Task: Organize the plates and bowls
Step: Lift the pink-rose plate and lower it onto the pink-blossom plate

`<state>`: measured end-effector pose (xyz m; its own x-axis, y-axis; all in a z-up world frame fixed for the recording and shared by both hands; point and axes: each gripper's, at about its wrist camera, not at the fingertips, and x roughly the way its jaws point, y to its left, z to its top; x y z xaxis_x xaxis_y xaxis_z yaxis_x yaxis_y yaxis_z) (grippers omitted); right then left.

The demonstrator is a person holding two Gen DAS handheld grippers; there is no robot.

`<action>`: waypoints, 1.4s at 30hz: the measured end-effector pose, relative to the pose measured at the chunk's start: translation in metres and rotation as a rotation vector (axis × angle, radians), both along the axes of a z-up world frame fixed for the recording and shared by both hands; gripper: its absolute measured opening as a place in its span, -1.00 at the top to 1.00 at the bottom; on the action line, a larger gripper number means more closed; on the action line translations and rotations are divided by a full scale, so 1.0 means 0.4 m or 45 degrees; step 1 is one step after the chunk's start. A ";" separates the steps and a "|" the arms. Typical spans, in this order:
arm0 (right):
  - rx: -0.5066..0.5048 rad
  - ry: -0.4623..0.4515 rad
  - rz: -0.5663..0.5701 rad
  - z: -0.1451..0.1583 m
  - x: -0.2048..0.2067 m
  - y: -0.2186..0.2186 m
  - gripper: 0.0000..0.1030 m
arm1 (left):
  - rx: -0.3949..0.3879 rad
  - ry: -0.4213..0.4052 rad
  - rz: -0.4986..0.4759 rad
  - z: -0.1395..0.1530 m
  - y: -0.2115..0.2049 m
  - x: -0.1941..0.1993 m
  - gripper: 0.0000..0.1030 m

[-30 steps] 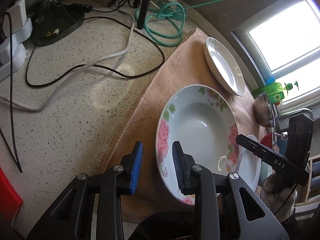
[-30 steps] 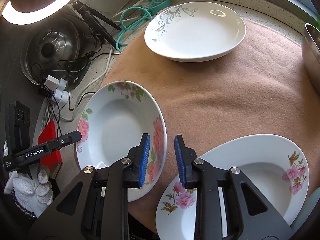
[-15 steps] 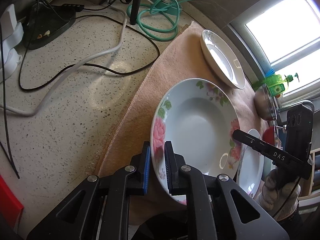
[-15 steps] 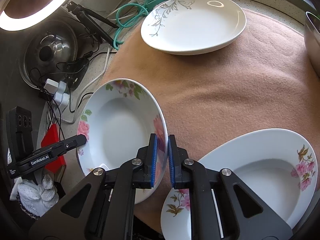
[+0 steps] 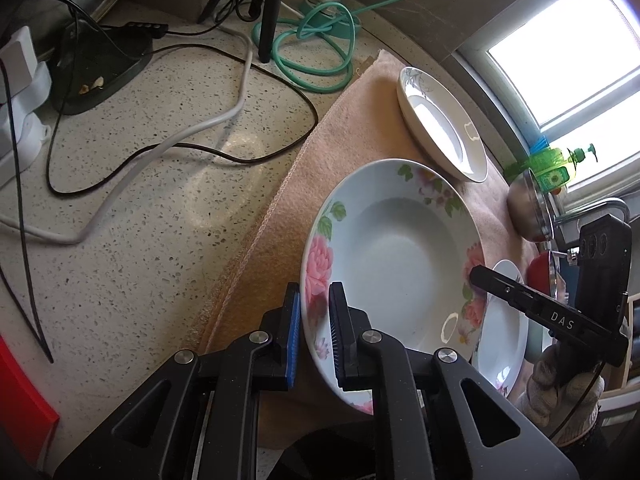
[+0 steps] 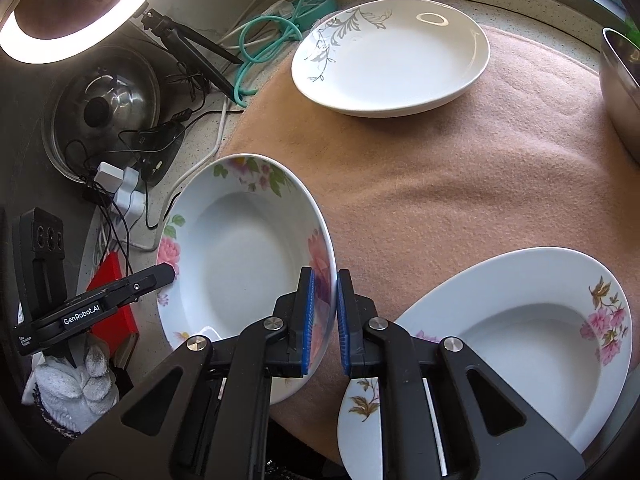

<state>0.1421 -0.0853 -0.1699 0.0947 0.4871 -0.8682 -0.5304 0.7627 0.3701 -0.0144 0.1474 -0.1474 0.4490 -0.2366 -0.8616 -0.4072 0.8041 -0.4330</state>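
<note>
A deep plate with pink roses is held off the tan cloth, tilted. My left gripper is shut on its left rim. My right gripper is shut on its opposite rim; the plate shows there too. A second floral plate lies at the near right on the cloth. A white plate with grey leaves lies at the far side and also shows in the left wrist view.
A steel bowl stands at the cloth's right edge. Cables, a green cord coil, a plug adapter, a pot lid and a ring light crowd the speckled counter on the left. A red object lies near left.
Both grippers closed from open onto opposite rims of the rose plate, and the plate has come up tilted off the cloth.
</note>
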 end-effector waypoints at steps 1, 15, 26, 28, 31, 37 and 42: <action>0.004 -0.006 -0.004 0.007 -0.002 -0.004 0.79 | 0.000 -0.006 -0.002 0.007 0.000 0.001 0.77; 0.034 -0.030 -0.148 0.072 -0.021 -0.142 0.79 | -0.003 -0.081 -0.143 0.079 -0.083 0.058 0.77; 0.015 -0.028 -0.293 0.076 -0.046 -0.292 0.79 | -0.032 -0.083 -0.302 0.079 -0.198 0.112 0.77; 0.010 -0.025 -0.321 0.073 -0.051 -0.320 0.79 | -0.037 -0.078 -0.330 0.075 -0.221 0.120 0.77; 0.000 -0.020 -0.355 0.067 -0.059 -0.357 0.79 | -0.044 -0.069 -0.370 0.068 -0.254 0.131 0.77; -0.028 -0.014 -0.419 0.058 -0.073 -0.423 0.79 | -0.043 -0.053 -0.449 0.058 -0.315 0.151 0.77; -0.045 -0.007 -0.461 0.050 -0.082 -0.462 0.79 | -0.058 -0.038 -0.494 0.041 -0.348 0.162 0.77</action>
<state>0.1095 -0.2701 -0.1497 0.2607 0.3911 -0.8827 -0.2253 0.9137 0.3383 0.0503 0.0082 -0.1308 0.3433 -0.4316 -0.8342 -0.0634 0.8755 -0.4791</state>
